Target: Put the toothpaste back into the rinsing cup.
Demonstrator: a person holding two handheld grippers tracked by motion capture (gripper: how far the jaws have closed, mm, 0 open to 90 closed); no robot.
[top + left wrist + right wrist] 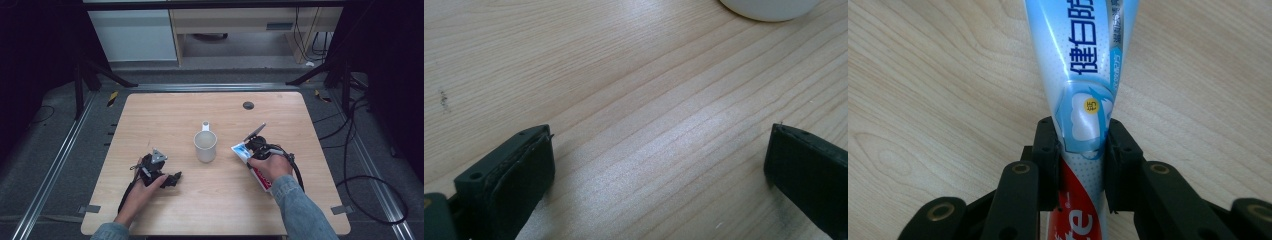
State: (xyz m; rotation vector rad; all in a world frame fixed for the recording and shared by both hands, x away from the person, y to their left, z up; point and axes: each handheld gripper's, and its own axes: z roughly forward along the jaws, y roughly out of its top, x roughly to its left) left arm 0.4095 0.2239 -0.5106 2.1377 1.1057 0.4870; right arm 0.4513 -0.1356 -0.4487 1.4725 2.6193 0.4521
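A toothpaste tube (243, 151), light blue and white with a red lower part (1078, 65), lies on the wooden table (210, 200) to the right of a white mug (205, 145). My right gripper (1082, 142) is shut on the tube, its jaws pressing the tube's two sides near the blue-to-red change. In the high view the right gripper (254, 146) sits over the tube, held by a hand. My left gripper (172, 179) rests low on the table at the front left, jaws wide open with bare wood between them (659, 170). The mug's base (769, 9) shows at the top edge.
A dark round grommet (248, 105) is set in the table near its far edge. Black cables trail from both grippers toward the front edge. Metal rails and dark frame legs flank the table on the floor.
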